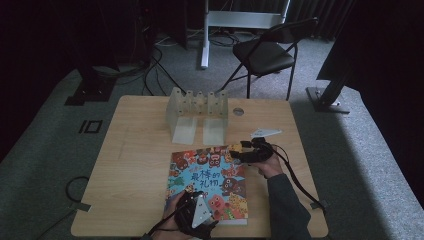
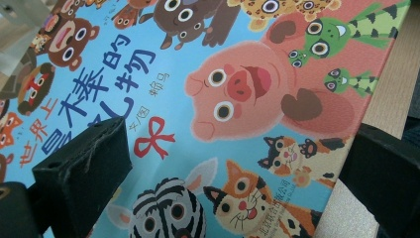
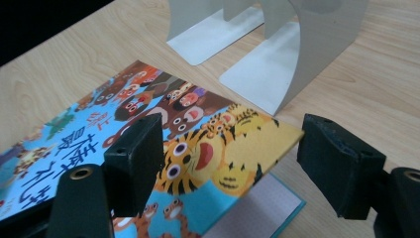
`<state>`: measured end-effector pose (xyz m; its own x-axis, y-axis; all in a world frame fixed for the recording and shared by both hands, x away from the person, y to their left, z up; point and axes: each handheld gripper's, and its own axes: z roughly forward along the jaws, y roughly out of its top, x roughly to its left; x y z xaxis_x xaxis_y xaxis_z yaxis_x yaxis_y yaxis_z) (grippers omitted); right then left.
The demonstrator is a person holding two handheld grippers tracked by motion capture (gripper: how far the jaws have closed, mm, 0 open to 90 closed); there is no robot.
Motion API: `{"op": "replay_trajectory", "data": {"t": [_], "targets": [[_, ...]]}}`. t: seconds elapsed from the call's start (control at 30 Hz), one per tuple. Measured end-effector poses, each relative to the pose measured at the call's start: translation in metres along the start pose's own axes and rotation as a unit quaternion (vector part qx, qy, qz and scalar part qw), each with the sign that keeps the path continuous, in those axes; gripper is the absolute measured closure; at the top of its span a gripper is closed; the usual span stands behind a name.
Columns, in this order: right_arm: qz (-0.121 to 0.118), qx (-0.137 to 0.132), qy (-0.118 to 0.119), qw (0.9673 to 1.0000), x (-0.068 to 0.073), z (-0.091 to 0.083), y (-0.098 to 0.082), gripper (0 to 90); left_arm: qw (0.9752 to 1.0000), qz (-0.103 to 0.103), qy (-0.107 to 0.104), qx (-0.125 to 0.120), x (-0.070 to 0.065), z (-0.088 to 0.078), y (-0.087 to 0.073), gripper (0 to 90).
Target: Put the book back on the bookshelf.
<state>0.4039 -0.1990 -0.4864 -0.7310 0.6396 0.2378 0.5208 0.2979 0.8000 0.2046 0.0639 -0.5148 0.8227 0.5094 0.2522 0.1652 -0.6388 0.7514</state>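
High view: picture book (image 1: 210, 182) lies flat at the table's (image 1: 135, 165) near centre, bookends (image 1: 197, 116) beyond it.
Right gripper (image 3: 230, 163): jaws apart, straddling the lifted far-right cover corner.
Left gripper (image 2: 233, 163): jaws apart over the near edge.
Risk: the cover may slip free or crease if pinched at the corner alone.
Writing: Chinese title, partly legible "最棒的礼物".

One book (image 1: 209, 182), two bookends (image 1: 184, 120) — two grippers (image 1: 197, 212)
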Motion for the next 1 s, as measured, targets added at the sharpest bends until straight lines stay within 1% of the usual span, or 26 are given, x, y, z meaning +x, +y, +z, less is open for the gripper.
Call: {"op": "replay_trajectory", "data": {"t": [0.07, 0.1, 0.17, 0.23, 0.43, 0.5, 0.63, 0.77, 0.9, 1.0], "targets": [[0.0, 0.007, 0.003, 1.0, 0.0, 0.0, 0.0, 25.6, 1.0, -0.001, 0.005, -0.007, 0.002, -0.003, 0.001, 2.2], [0.001, 0.01, 0.005, 0.9999, 0.0, 0.001, -0.001, 25.6, 1.0, 0.0, 0.007, -0.005, 0.003, -0.004, 0.002, 2.4], [0.007, 0.007, 0.018, 0.9998, 0.001, 0.001, -0.001, 26.0, 0.9999, -0.004, 0.012, -0.008, 0.004, -0.004, 0.002, 2.4], [0.012, 0.005, 0.027, 0.9996, 0.001, 0.001, 0.0, 26.8, 0.9999, -0.01, 0.01, -0.009, 0.007, -0.005, 0.001, 2.5], [0.005, 0.011, 0.037, 0.9992, 0.006, 0.004, 0.003, 32.2, 0.9999, -0.008, 0.01, -0.007, 0.007, -0.005, 0.001, 2.5], [0.001, 0.017, 0.037, 0.9992, 0.009, 0.006, 0.004, 33.4, 0.9999, -0.01, 0.007, -0.009, 0.008, -0.005, 0.001, 3.3], [0.003, 0.011, 0.042, 0.9991, 0.01, 0.005, 0.006, 37.3, 0.9997, -0.02, 0.0, -0.012, 0.008, -0.007, 0.0, 4.7], [0.003, 0.005, 0.044, 0.999, 0.01, 0.003, 0.007, 40.0, 0.9994, -0.029, -0.01, -0.019, 0.008, -0.011, -0.001, 6.4], [0.004, 0.003, 0.044, 0.999, 0.01, 0.003, 0.008, 41.0, 0.9991, -0.035, -0.012, -0.022, 0.009, -0.017, -0.001, 6.8], [0.004, 0.004, 0.041, 0.9991, 0.01, 0.003, 0.007, 41.0, 0.9991, -0.031, -0.013, -0.024, 0.006, -0.021, 0.0, 6.8]]}}
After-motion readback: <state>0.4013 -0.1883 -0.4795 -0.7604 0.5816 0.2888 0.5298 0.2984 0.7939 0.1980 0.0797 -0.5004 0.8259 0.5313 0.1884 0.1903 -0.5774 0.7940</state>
